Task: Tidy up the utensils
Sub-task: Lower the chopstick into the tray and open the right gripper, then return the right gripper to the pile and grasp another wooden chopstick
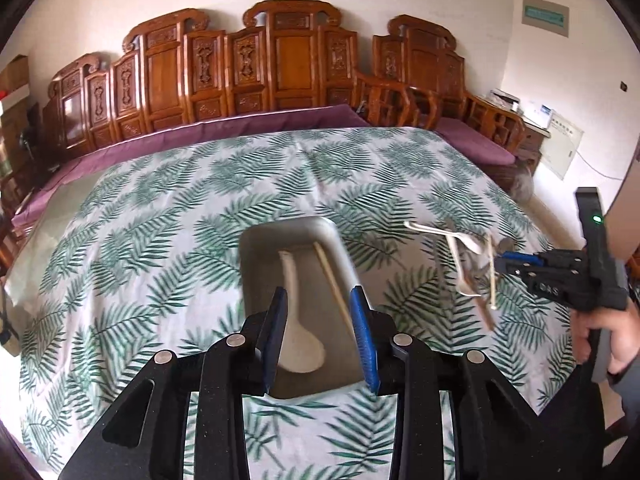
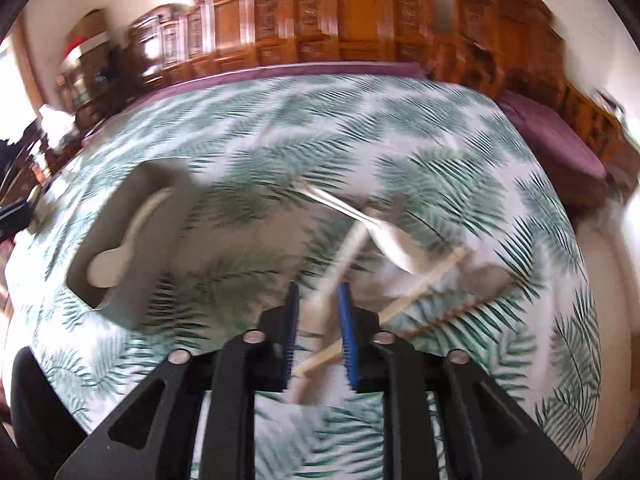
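A grey tray (image 1: 256, 248) lies on the leaf-print cloth (image 1: 140, 240) at lower centre of the left wrist view, its long axis running away from the camera. Inside it are a white ceramic spoon (image 1: 298, 344), bowl nearest the camera and handle pointing to the far end, and one pale chopstick (image 1: 334, 280) lying aslant against the tray's right-hand wall.

At the right of the same view, well apart from the tray, a loose heap of utensils (image 1: 470, 264) rests on the cloth: a metal spoon (image 2: 384, 240), pale chopsticks and a white-handled piece, crossing one another. Blur prevents a count.

The left gripper (image 1: 320, 332) hangs above the near end of the tray. Its blue pads stand apart with nothing between them; the spoon bowl shows through the gap below. It is released.

The right gripper (image 2: 318, 334), held in a hand (image 1: 616, 336) at the right edge of the left wrist view, sits over the near side of the heap. Its jaws stand parted; a chopstick (image 2: 320, 358) passes under the gap, and the pads do not visibly press on it. The right wrist view is heavily smeared.

Beyond the cloth, a purple cushion (image 1: 240, 124) and carved wooden chair backs (image 1: 280, 60) fill the upper frame.
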A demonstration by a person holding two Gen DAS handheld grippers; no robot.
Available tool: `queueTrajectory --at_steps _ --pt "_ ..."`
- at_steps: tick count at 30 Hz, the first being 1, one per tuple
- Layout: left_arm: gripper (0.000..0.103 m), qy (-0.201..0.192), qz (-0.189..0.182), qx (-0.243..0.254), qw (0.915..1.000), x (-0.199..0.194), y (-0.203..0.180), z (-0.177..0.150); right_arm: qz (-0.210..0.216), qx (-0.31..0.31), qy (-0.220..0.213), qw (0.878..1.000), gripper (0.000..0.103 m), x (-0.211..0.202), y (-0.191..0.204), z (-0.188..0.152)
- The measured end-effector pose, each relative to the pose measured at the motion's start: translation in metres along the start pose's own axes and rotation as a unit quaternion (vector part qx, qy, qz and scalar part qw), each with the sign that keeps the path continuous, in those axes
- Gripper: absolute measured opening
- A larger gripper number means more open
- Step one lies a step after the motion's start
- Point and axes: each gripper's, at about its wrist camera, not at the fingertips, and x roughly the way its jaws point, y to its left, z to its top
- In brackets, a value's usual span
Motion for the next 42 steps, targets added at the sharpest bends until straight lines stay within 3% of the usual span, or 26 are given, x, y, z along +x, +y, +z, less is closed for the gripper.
queueTrajectory --at_steps 7,16,26,31,34,42 --pt "0.038 0.005 -0.019 0.009 0.9998 0.010 -0.033 -0.008 -0.008 0.057 0.027 0.998 0.023 0.025 -0.042 -0.015" --pt "0.038 0.026 -0.034 0.028 0.9987 0.022 -0.066 -0.025 -0.012 0.104 0.047 0.993 0.023 0.049 -0.049 -0.009" --pt "0.038 0.029 -0.039 0.032 0.9983 0.023 -0.071 -0.029 -0.026 0.143 0.057 0.988 0.023 0.051 -0.056 -0.008" --pt "0.038 0.031 -0.040 0.031 0.9982 0.025 -0.075 -0.031 -0.032 0.157 0.061 0.985 0.018 0.048 -0.061 -0.010" --pt "0.038 0.032 -0.041 0.033 0.9981 0.026 -0.079 -0.033 -0.038 0.169 0.063 0.983 0.006 0.046 -0.065 -0.011" --pt "0.038 0.032 -0.041 0.033 0.9981 0.025 -0.083 -0.033 -0.038 0.160 0.061 0.985 0.006 0.037 -0.070 -0.014"
